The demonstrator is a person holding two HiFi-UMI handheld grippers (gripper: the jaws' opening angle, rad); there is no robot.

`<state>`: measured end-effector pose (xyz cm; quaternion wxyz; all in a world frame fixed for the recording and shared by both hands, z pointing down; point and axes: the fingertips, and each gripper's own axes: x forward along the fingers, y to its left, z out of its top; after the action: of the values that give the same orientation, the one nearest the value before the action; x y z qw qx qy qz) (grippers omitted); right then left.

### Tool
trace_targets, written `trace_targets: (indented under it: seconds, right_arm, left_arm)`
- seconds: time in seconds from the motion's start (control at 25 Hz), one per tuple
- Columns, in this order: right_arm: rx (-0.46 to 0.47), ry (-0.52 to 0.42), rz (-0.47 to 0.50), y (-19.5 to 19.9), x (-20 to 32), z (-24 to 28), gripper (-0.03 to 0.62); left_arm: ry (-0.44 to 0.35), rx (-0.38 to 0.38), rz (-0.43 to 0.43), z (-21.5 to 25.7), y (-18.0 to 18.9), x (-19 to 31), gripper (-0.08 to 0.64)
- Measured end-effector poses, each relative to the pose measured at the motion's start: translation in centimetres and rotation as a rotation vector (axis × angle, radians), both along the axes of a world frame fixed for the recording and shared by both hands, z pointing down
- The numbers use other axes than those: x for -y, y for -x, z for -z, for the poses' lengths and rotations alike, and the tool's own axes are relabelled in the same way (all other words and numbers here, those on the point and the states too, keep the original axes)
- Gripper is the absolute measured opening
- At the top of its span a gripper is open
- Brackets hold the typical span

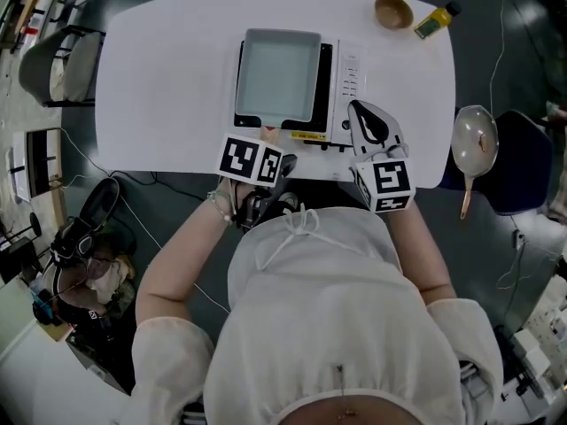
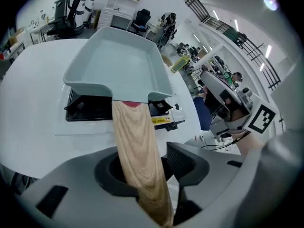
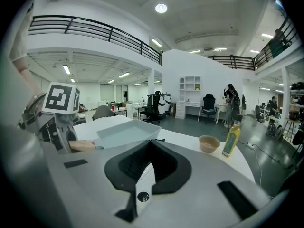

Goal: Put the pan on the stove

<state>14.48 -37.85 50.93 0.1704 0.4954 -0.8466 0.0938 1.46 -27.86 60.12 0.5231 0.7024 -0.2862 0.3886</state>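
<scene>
A square pale grey-blue pan (image 1: 279, 73) sits on the black top of the white stove (image 1: 344, 78) on the table. Its wooden handle (image 2: 137, 146) points toward me over the table's near edge. My left gripper (image 1: 270, 149) is at that handle. In the left gripper view the handle runs between the jaws (image 2: 152, 160), and a dark gap shows beside the right pad (image 2: 183, 158), so the gripper is open around it. My right gripper (image 1: 361, 113) hovers over the stove's right front corner, shut and empty. In the right gripper view the pan (image 3: 126, 132) lies just ahead on the left.
A wooden bowl (image 1: 393, 11) and a yellow oil bottle (image 1: 436, 20) stand at the table's (image 1: 159, 78) far right corner. A round frying pan (image 1: 474, 144) rests on a chair to the right. Another chair (image 1: 53, 60) stands off the table's left end.
</scene>
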Motion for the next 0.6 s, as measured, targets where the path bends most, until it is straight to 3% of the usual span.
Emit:
trace_targets:
  seconds: [0.2,0.36,0.6]
  right_arm:
    - [-0.013,-0.014,-0.026,0.5,-1.5,0.5,0.005]
    - [-0.027,-0.027,-0.059,0.7,-3.1,0.9,0.005]
    - [-0.026,-0.066,-0.125,1.7,-5.6,3.0,0.005]
  left_arm:
    - [-0.052,-0.044,0.007,1.1,0.0,-0.1,0.292]
    - [-0.132,-0.039,-0.007,2.4,1.0,0.0,0.32]
    - [-0.325,-0.038,-0.05,6.7,3.1,0.5,0.321]
